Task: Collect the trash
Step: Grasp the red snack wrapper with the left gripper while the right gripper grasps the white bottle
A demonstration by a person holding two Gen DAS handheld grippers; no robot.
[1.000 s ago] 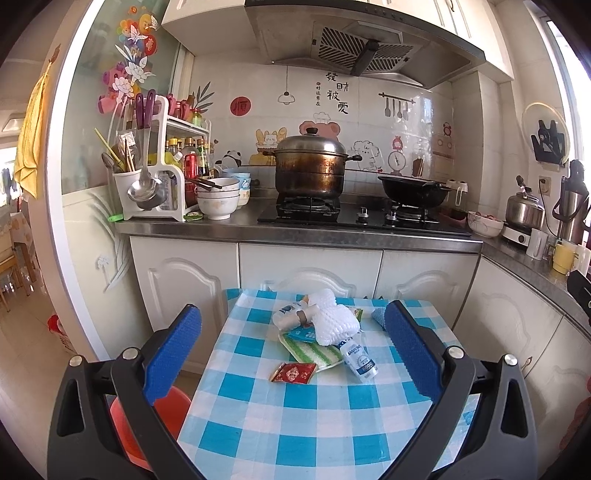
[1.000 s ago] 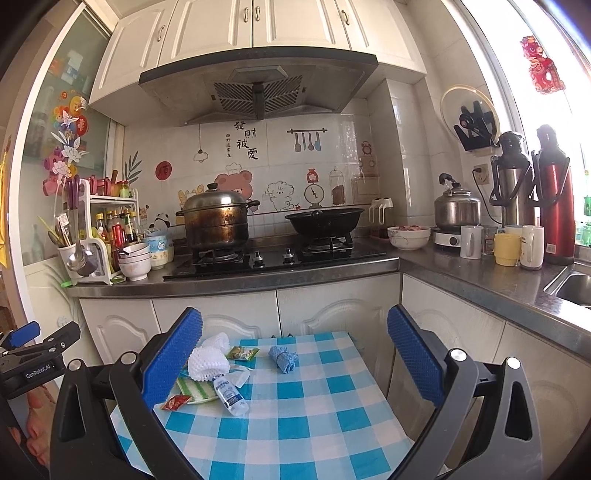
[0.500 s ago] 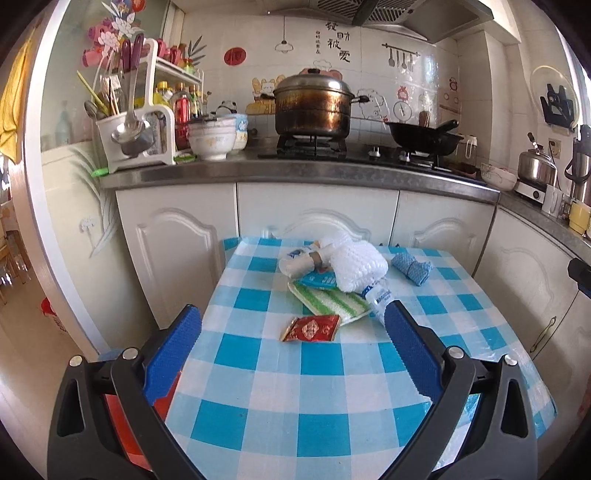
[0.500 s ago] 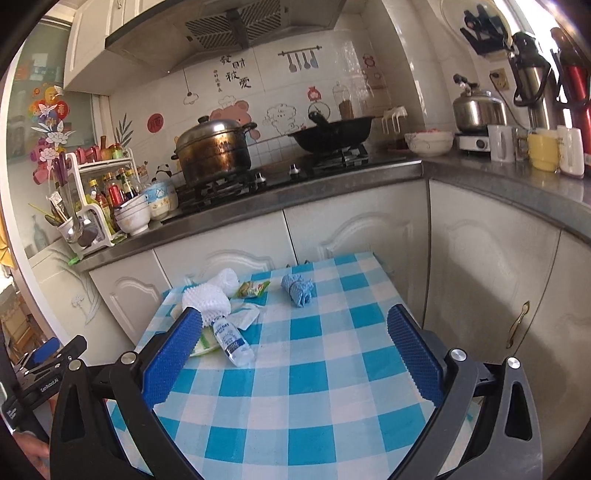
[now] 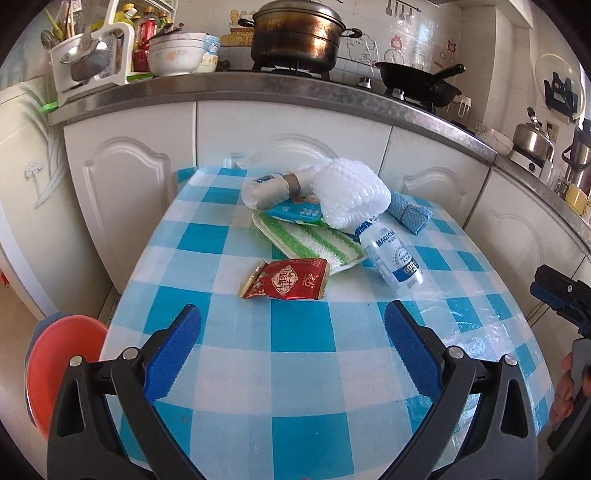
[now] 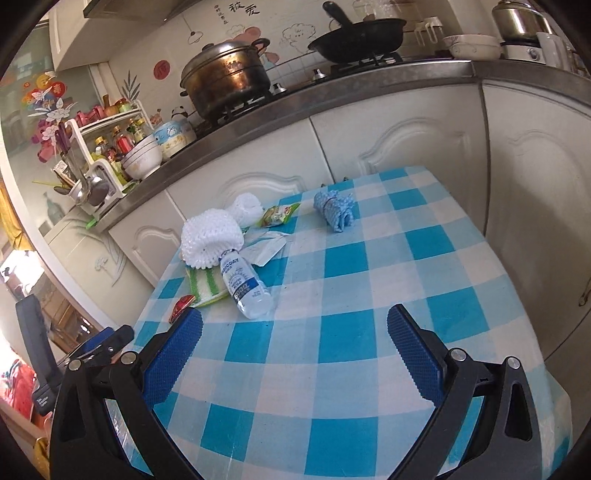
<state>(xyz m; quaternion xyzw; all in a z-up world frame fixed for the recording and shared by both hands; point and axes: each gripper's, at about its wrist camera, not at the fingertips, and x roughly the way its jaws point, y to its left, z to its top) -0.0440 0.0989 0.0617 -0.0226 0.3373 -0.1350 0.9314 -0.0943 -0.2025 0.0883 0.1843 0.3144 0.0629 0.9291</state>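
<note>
Trash lies at the far side of a blue-checked table (image 5: 303, 354): a red snack wrapper (image 5: 286, 283), a plastic bottle (image 5: 392, 256), white foam netting (image 5: 351, 195), a green-striped cloth (image 5: 310, 242), a blue packet (image 5: 295, 211) and a rolled blue cloth (image 5: 408, 215). My left gripper (image 5: 293, 345) is open and empty, just short of the red wrapper. My right gripper (image 6: 295, 349) is open and empty over the table's middle, with the bottle (image 6: 245, 286) ahead to its left. The green wrapper (image 6: 279, 215) and blue roll (image 6: 334, 210) lie farther back.
A red bin (image 5: 59, 365) stands on the floor left of the table. White cabinets (image 5: 291, 140) and a steel counter with a pot (image 5: 297, 35) and a pan (image 5: 417, 83) run behind. The right gripper shows at the right edge of the left wrist view (image 5: 565, 295).
Both grippers have tilted down and moved closer to the table. The trash pile now appears larger and nearer. Both stay open.
</note>
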